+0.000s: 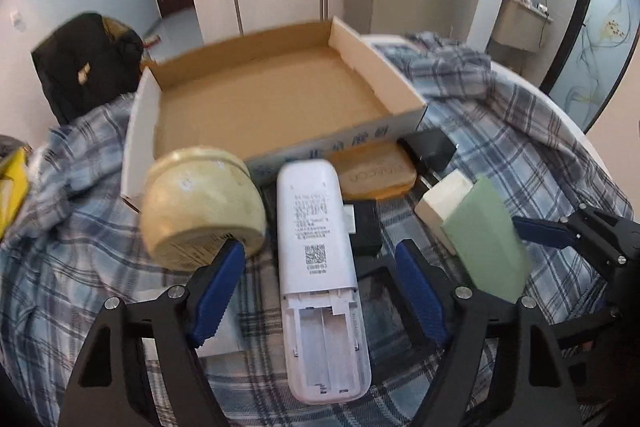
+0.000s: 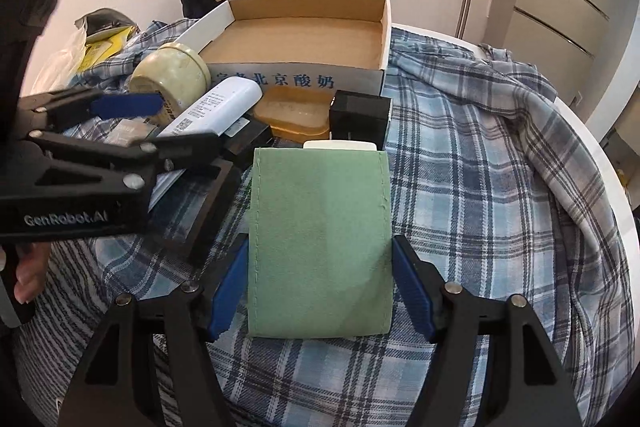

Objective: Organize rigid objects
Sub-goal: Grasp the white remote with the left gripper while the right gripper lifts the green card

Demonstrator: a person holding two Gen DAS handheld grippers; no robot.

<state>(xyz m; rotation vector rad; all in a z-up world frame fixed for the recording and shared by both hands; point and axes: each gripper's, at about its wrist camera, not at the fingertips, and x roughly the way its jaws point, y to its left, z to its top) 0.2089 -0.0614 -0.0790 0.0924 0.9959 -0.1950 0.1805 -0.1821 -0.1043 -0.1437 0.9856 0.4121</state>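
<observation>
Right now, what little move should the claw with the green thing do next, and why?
Probably carry it forward and over the near wall of the cardboard box, then let go. The right claw is shut on the green pouch, lifted off the plaid cloth, and the box looks empty. The left claw is open over the white remote, not gripping it.

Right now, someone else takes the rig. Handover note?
Right gripper: shut on the green pouch, held above the plaid cloth.
Left gripper: open, jaws astride the white remote, not gripping.
Cardboard box: empty, nothing sorted yet.
Left in front of it: remote, cream jar, tan soap-like block, black adapter, another black block.
</observation>
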